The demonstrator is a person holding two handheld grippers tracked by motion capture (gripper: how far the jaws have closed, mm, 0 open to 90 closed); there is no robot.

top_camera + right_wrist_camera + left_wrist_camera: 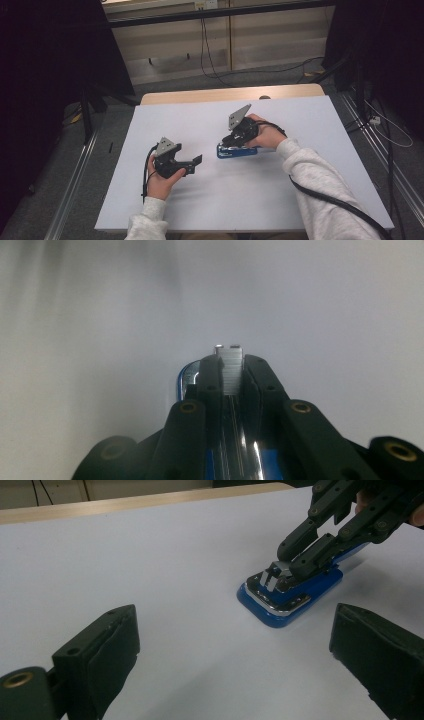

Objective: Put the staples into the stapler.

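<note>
A blue stapler [236,151] with a chrome top lies flat near the middle of the white table [190,120]. My right gripper [231,143] comes down on it from the far right and is shut on its metal top part [229,374]. In the left gripper view the same jaws [296,559] pinch the chrome piece above the blue base [280,615]. My left gripper [194,165] hovers to the left of the stapler, pointing toward it. It is open, its wide-set pads [112,645] holding nothing, a short gap from the stapler.
A wooden strip [230,93] runs along the table's far edge. Beyond it lie grey floor, loose cables [210,60] and dark stands on both sides. Bare white surface surrounds the stapler.
</note>
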